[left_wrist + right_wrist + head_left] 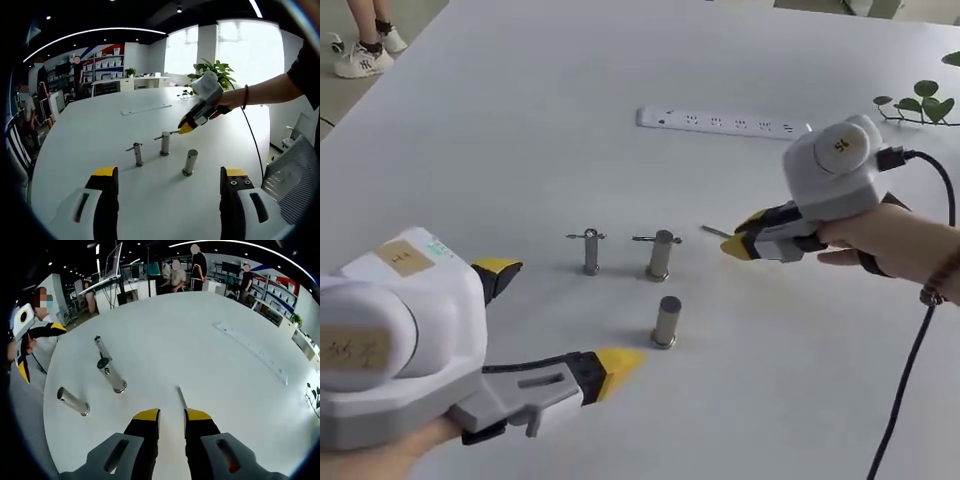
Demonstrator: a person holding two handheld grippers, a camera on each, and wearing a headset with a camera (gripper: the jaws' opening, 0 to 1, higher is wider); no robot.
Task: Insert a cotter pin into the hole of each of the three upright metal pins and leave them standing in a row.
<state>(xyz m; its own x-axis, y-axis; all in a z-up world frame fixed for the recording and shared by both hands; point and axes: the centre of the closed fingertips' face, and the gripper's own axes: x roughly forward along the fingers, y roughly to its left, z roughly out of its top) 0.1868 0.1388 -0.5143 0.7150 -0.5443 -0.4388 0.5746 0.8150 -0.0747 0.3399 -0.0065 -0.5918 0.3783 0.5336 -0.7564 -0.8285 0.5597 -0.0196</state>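
The right hand-held gripper [171, 416] is clenched on a thin cotter pin [181, 397] that juts forward from its tips over the white counter [210, 340]. The left hand-held gripper [169, 174] is released, its jaws wide apart. Just beyond their gap stands a bare metal pin [189, 162], and farther ahead, side by side, stand a thick metal pin [165, 143] and a thin metal pin [138, 154], both cross-pinned through the top.

Metal pins [165, 143] stand beyond spread jaws; right gripper [186, 129] apparently pinches a cotter pin [174, 132]
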